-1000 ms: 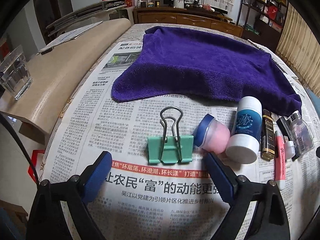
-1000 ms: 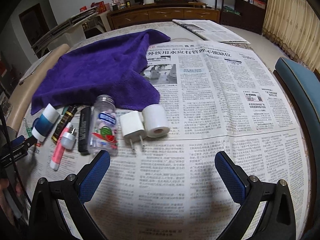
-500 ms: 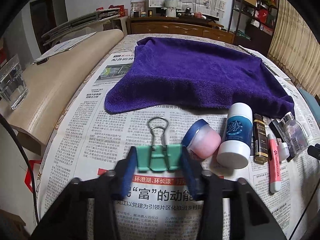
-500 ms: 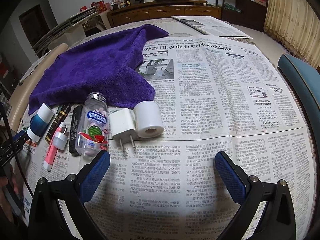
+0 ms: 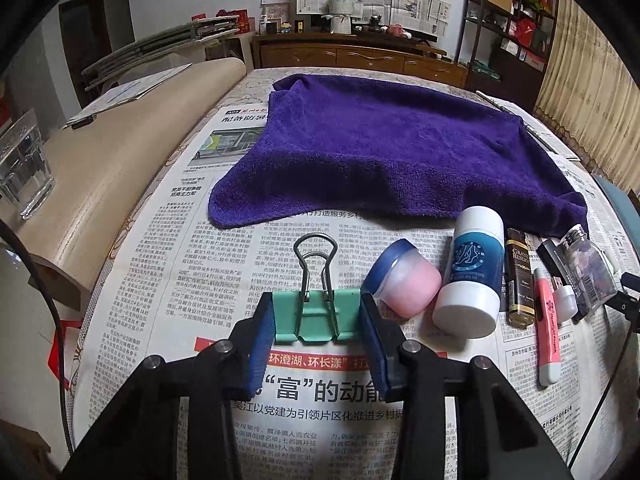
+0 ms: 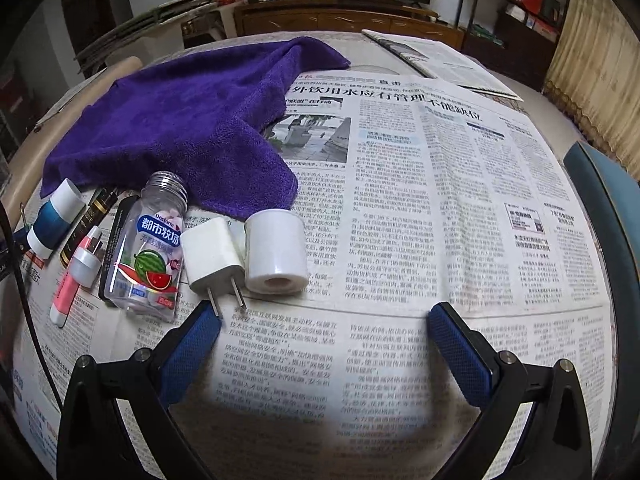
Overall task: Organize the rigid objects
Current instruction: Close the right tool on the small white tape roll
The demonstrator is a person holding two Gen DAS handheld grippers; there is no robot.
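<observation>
My left gripper [image 5: 316, 320] is shut on a green binder clip [image 5: 316, 314], its blue pads pressing both sides of the clip body; the wire handles point away from me. To its right lie a pink jar with a blue lid [image 5: 404, 282], a white-and-blue bottle [image 5: 474, 274], a dark gold-labelled tube [image 5: 519, 280], a pink pen [image 5: 549, 328] and a clear candy bottle [image 5: 588, 268]. My right gripper [image 6: 324, 320] is open and empty above the newspaper, just in front of a white plug charger [image 6: 212, 256] and a white tape roll [image 6: 276, 252]. The candy bottle [image 6: 154, 248] lies to their left.
A purple towel [image 5: 392, 152] lies behind the row of objects. Newspaper [image 6: 440, 184] covers the table. A glass of water [image 5: 22, 168] stands on a beige board [image 5: 100, 168] at the left. A blue chair back [image 6: 608, 216] is at the right edge.
My left gripper moved forward and closed on the green binder clip. My right gripper moved closer to the charger and tape roll, staying open.
</observation>
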